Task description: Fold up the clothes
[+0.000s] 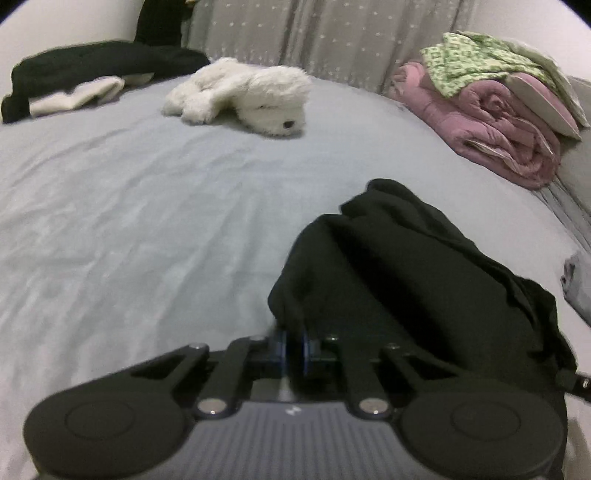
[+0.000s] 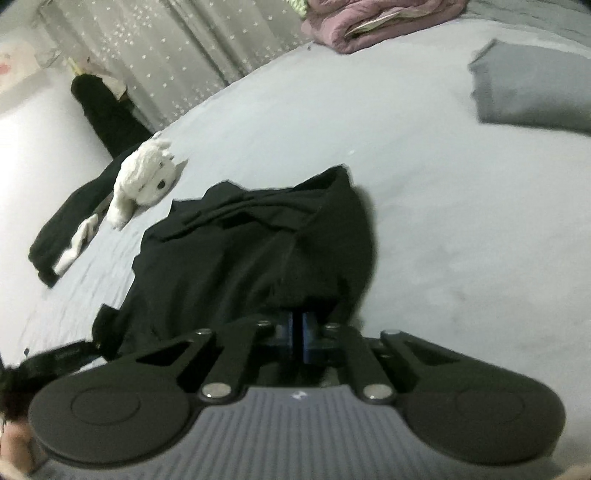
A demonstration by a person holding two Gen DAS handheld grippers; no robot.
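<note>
A black garment [image 1: 399, 266] lies bunched on the pale grey bed sheet [image 1: 129, 221], lifted at its near edge. My left gripper [image 1: 293, 341] is shut on that near edge, at the garment's left corner. In the right wrist view the same black garment [image 2: 258, 243] stretches away from me, and my right gripper [image 2: 298, 326] is shut on its near edge. The cloth hides both sets of fingertips. A folded grey garment [image 2: 532, 92] rests on the bed at the far right.
A white plush dog [image 1: 255, 96] lies mid-bed. Another black garment with a white piece [image 1: 85, 77] sits at the far left. A rolled pink quilt [image 1: 495, 122] topped with green patterned cloth [image 1: 476, 59] stands at the far right. A starred curtain [image 1: 295, 33] hangs behind the bed.
</note>
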